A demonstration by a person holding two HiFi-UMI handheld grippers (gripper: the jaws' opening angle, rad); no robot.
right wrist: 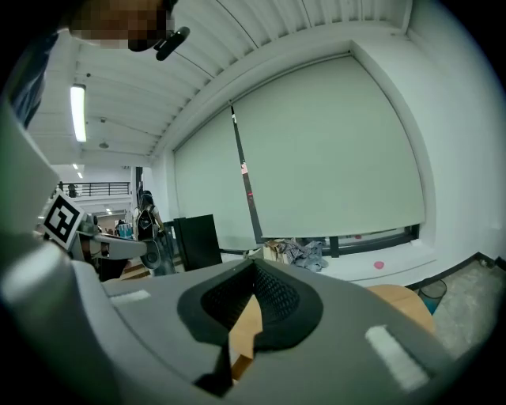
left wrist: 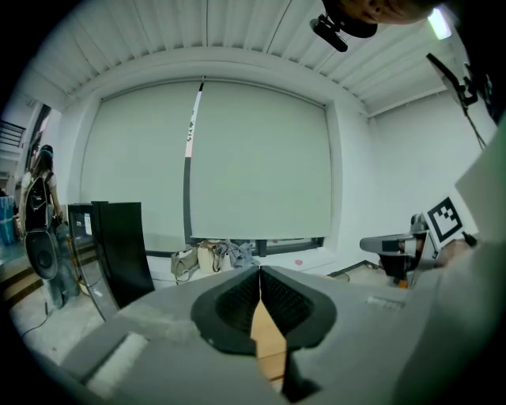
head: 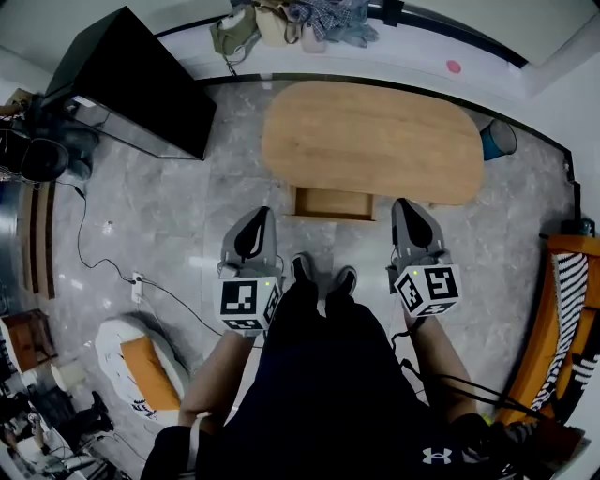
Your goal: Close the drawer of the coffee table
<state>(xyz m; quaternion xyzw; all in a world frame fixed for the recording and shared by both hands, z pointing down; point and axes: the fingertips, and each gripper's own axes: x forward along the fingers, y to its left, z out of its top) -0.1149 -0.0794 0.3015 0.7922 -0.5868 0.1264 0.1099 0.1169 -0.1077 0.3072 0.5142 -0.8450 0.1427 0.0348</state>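
Head view: left gripper (head: 260,216), right gripper (head: 407,210) flank drawer (head: 333,203).

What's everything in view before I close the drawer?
coffee table: one, light wood, ahead of the person
drawer: one, wooden, pulled out of the table's near side
upright panel: one, black, far left
bin: one, blue, by the table's right end
bags and clothes: one pile, mixed, sill beyond the table
power strip: one, white, floor at left
shoes: two, black, below the drawer
left hand-held gripper: one, grey, shut, empty, left of the drawer
right hand-held gripper: one, grey, shut, empty, right of the drawer
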